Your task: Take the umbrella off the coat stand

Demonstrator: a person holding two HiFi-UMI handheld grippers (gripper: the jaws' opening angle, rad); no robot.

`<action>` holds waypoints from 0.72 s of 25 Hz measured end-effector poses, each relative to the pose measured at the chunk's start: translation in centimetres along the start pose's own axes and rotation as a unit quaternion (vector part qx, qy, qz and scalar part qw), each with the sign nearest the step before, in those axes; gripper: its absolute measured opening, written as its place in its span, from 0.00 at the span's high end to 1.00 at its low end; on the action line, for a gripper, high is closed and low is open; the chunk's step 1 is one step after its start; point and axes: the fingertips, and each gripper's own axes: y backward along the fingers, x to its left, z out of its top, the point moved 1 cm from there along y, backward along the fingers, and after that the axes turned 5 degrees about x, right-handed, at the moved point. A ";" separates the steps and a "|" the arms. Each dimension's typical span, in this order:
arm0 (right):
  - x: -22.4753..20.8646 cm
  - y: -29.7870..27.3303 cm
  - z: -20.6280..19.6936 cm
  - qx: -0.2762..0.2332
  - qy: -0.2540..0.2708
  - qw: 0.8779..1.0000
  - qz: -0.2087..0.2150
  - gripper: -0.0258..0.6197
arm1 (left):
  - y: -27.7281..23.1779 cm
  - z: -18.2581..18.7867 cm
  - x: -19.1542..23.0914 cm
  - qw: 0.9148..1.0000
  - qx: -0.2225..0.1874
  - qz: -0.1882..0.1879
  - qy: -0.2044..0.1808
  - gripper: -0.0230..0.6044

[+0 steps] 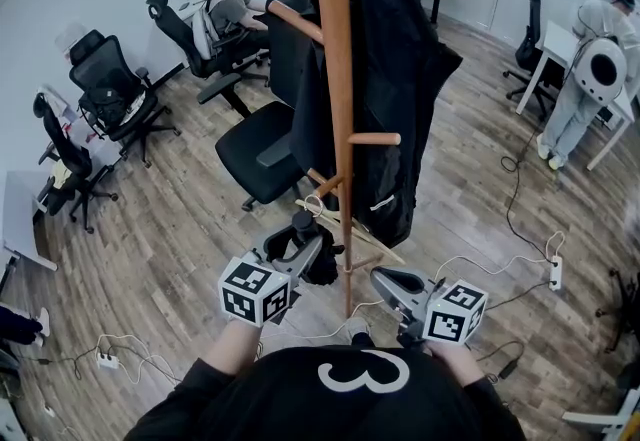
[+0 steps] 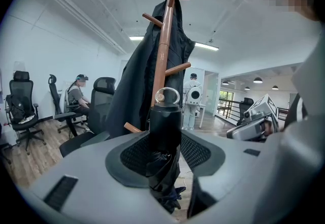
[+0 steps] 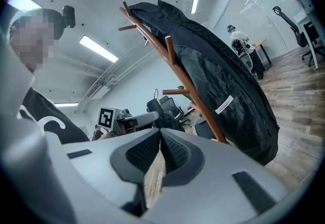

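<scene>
Our left claw [image 2: 165, 153] is clamped on the handle of the folded black umbrella [image 2: 164, 121], just beside the coat stand [image 1: 338, 79]. Its wrist ring [image 2: 167, 96] sits at the tip of a low peg [image 3: 175, 92]; we cannot tell if it is free. We should draw the umbrella along the peg, away from the pole, and avoid the hanging coat [image 1: 400, 79]. Our right claw [image 3: 158, 154] is closed and empty.
</scene>
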 end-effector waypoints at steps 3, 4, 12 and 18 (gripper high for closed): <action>0.4 -0.2 -0.1 -0.002 0.001 1.000 0.000 0.92 | 0.7 0.1 -0.2 1.000 -0.002 -0.005 -0.004 0.65; 0.6 -0.2 -0.1 -0.002 0.002 1.000 -0.001 0.92 | 1.0 0.2 -0.3 1.000 -0.002 -0.007 -0.005 0.65; 1.3 0.2 0.4 -0.019 0.006 1.000 -0.007 0.92 | 2.8 -0.2 -1.7 1.000 0.000 -0.020 -0.012 0.65; 2.7 0.4 0.8 -0.032 0.019 0.999 -0.009 0.92 | 4.4 -1.0 -3.5 0.999 0.002 -0.035 -0.013 0.65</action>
